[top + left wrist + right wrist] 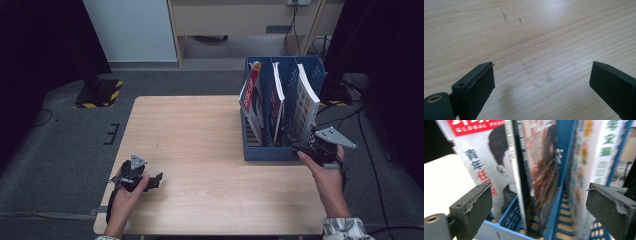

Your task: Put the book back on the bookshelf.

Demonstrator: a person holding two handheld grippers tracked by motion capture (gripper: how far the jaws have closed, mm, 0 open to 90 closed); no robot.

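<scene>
I see the blue plastic three-slot magazine rack [260,150] standing at the right of the pale wooden table [200,130], in the centre-right of the high view. Each of its slots holds one upright magazine: a white-and-red covered magazine [252,97] in the left slot, a dark-covered magazine [276,102] in the middle slot, and a thick white book-like magazine [306,102] in the right slot, which leans to the right.

My right hand-held gripper [312,146] sits in the lower right of that view, just beside the rack's near right corner and pointing into it. In the right gripper view its two black jaws stand wide apart with nothing pressed between them. The rack's open front lies straight ahead between them, the white-and-red covered magazine [486,162] in the upper left of the frame, the dark-covered magazine [541,170] in the centre, and the thick white one [604,152] at the upper right, close behind the right jaw. I cannot tell whether either jaw touches the rack.

My left hand-held gripper [150,181] rests at the lower left of the high view, well apart from the rack. In the left gripper view its jaws are spread over bare wood [536,50], holding nothing.
</scene>
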